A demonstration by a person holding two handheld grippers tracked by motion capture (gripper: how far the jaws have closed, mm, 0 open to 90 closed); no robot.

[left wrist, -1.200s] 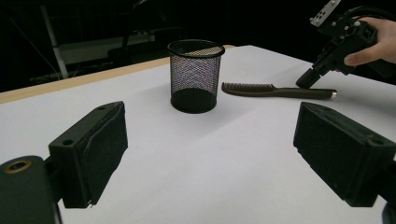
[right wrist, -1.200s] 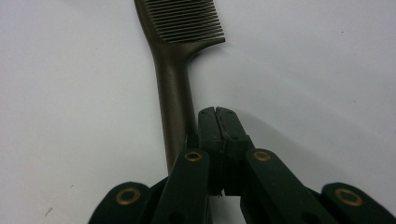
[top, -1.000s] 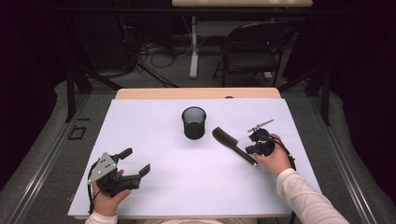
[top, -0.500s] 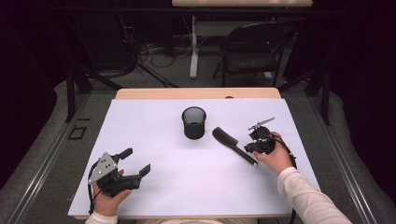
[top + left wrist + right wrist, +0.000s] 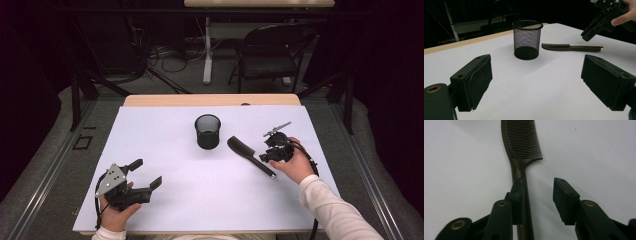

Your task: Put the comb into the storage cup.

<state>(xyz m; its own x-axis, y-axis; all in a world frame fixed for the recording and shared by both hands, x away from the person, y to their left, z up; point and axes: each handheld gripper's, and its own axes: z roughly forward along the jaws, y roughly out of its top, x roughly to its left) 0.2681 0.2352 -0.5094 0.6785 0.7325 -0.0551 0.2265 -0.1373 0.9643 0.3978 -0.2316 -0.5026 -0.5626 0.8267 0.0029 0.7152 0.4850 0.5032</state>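
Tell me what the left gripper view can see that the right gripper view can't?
The left gripper view has the black mesh cup standing upright on the white table, the left gripper with its jaws wide apart, and a hand holding the right gripper above the comb's handle end. The right gripper view comes in close: the comb's teeth one by one, and the right gripper's jaws, which have just been opening, one beside the handle, with bare table in the gap. Both see the dark comb lying flat on the white table.
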